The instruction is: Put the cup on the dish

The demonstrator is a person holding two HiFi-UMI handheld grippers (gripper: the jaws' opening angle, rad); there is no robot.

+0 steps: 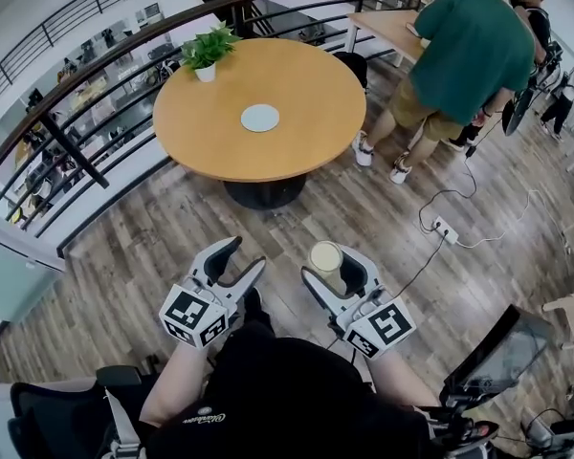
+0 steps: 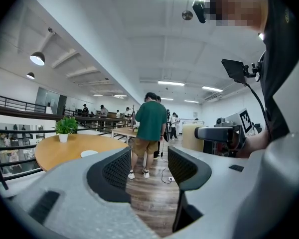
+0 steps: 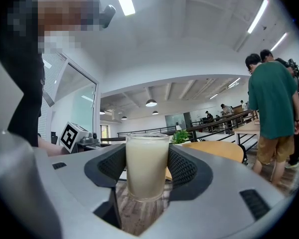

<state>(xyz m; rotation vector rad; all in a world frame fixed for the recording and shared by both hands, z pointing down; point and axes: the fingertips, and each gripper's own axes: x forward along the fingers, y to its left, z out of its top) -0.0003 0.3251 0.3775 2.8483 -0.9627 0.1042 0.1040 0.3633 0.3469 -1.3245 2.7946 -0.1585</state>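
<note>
the right gripper (image 3: 147,171) was clamped on the cup (image 3: 146,166) of pale liquid, low in the head view's centre. the left gripper (image 2: 148,171) had its jaws apart with nothing between them. the dish (image 1: 260,118) lay on the round table (image 1: 210,137) in the upper centre, well apart from the cup.

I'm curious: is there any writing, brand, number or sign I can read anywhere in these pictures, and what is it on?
No text here can be read as words.
The logo on the person's black shirt: too small and blurred to read.
The cubes on the left gripper and right gripper: black-and-white square markers only, no letters.
On the cup and the dish: no print.
</note>
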